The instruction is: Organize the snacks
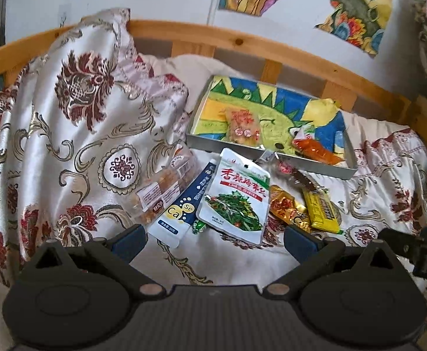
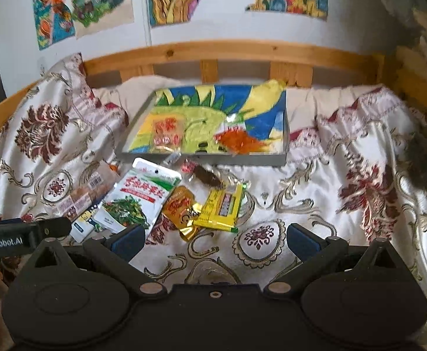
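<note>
- Satin bedspread [image 2: 345, 158] holds your loose snack packets [image 1: 236, 199]; two already lie in the shallow tray [image 1: 201, 142] just beyond.
- Both your left gripper [image 1: 214, 241] and right gripper [image 2: 216, 241] are spread wide, empty.
- Next, probably close on a packet, such as the yellow one [image 2: 222, 207].

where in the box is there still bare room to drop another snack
Inside the tray, the far strip along the back wall and the middle between the pale packet and the orange packet are bare. The bedspread in front of the tray is crowded with loose packets such as the green-vegetable pouch.
</note>
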Motion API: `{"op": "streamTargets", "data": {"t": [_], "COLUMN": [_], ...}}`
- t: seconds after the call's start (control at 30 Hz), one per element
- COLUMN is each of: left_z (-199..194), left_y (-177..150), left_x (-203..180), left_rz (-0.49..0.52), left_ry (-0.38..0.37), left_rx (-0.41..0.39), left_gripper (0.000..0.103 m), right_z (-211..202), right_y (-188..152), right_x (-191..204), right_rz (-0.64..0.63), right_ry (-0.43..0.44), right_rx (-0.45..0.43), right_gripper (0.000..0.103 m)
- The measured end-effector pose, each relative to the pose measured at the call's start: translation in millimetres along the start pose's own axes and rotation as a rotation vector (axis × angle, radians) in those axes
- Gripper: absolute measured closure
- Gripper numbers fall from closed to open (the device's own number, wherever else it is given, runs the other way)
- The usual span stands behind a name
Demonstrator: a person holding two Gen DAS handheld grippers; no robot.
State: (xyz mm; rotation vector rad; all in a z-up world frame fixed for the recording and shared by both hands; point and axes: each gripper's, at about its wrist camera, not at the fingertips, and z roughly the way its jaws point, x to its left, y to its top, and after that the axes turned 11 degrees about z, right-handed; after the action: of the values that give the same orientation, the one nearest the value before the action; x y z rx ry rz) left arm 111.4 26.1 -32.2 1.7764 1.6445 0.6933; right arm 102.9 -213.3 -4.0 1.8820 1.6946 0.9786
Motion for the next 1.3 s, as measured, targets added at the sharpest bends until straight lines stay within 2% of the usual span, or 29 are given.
{"op": "streamTargets", "data": {"t": [0.1, 0.4, 0.77, 1.0, 1.3], "left_z": [12.2, 52.2, 104.0, 126.7, 153.4], "left_y": [7.1, 27.3, 51.2, 59.6, 61.4], "left_x": [-1.2, -8.5, -18.0, -21.6, -19.3], "left_rz": [0.028, 0.127, 0.225, 0.248, 0.269], "left_ry": [0.013, 0.015, -0.006, -0.026, -0.067], "left_rx": [0.022, 0.109, 0.114, 0.116, 0.160], "left_gripper": [0.001, 0.000, 0.001, 0.001, 0.001], "right_z": [15.6, 56.3, 94.8, 112.5, 140.1], "right_y": [5.7, 22.4, 30.9, 34.3, 30.9], "right_x": [-3.6, -6.0, -4.0, -1.6, 3.6], "right_rz": [0.015, -0.026, -0.119, -0.130, -0.163], "right_ry": [-0.001, -0.026, -0.056, -0.060, -0.042], "right_rx": [0.046, 0.094, 0.084, 0.068, 0.061], "right_gripper": [0.001, 0.001, 0.001, 0.001, 0.001]}}
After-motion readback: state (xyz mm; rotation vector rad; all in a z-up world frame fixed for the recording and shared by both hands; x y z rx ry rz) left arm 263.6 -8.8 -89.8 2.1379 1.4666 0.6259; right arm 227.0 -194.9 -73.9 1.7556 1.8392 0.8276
